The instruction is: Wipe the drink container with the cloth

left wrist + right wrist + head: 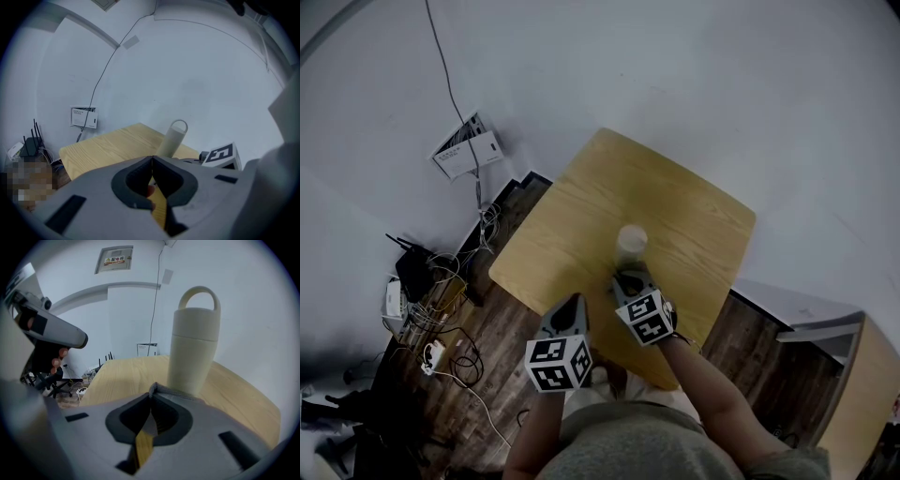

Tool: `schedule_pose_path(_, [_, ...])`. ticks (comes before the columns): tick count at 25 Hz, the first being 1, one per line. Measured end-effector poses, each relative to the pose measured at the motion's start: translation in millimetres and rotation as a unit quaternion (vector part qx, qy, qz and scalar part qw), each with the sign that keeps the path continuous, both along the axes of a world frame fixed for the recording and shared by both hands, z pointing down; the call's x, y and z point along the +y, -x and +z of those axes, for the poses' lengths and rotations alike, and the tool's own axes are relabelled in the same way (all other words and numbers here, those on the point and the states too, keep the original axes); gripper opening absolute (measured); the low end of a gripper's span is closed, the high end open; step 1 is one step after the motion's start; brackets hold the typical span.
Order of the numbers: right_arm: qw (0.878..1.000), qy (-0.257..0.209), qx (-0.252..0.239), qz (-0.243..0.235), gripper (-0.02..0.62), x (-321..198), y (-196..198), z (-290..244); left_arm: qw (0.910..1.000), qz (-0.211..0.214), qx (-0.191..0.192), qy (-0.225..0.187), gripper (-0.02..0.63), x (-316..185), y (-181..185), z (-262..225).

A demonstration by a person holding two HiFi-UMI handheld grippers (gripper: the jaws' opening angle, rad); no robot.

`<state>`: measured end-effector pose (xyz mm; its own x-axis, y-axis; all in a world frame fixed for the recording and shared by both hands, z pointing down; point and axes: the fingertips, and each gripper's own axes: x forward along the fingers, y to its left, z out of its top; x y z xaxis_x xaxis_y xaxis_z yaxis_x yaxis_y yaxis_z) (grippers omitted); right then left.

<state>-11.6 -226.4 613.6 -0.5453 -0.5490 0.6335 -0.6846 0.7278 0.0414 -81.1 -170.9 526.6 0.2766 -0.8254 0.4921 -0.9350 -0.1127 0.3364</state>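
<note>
Drink container: cylindrical, loop-handled, perhaps plastic.

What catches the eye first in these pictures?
A tall cream drink container with a loop handle stands alone near the middle of the wooden table. The right hand-held gripper sits just in front of it, shut on a grey cloth; the left hand-held gripper is shut and empty, by the table's near edge.

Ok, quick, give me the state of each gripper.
Left gripper: shut, nothing between its jaws.
Right gripper: shut on the cloth.
</note>
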Motion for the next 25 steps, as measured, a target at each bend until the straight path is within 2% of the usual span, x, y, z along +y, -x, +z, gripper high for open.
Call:
schedule_pose_path(12, [0.997, -0.025, -0.061, -0.029, 0.008, 22.5, 32.8, -48.7, 0.9999, -0.013, -0.004, -0.001, 0.002, 9.7, 17.4, -1.0])
schedule_pose_path(19, [0.992, -0.058, -0.091, -0.067, 0.008, 29.1, 56.0, -93.2, 0.9999, -0.009, -0.002, -0.010, 0.002, 11.7, 17.8, -7.5])
schedule_pose_path(25, [0.987, -0.094, -0.104, -0.077, 0.008, 21.2, 65.3, -127.0, 0.9998, -0.008, -0.001, -0.016, 0.002, 10.3, 19.0, -12.9])
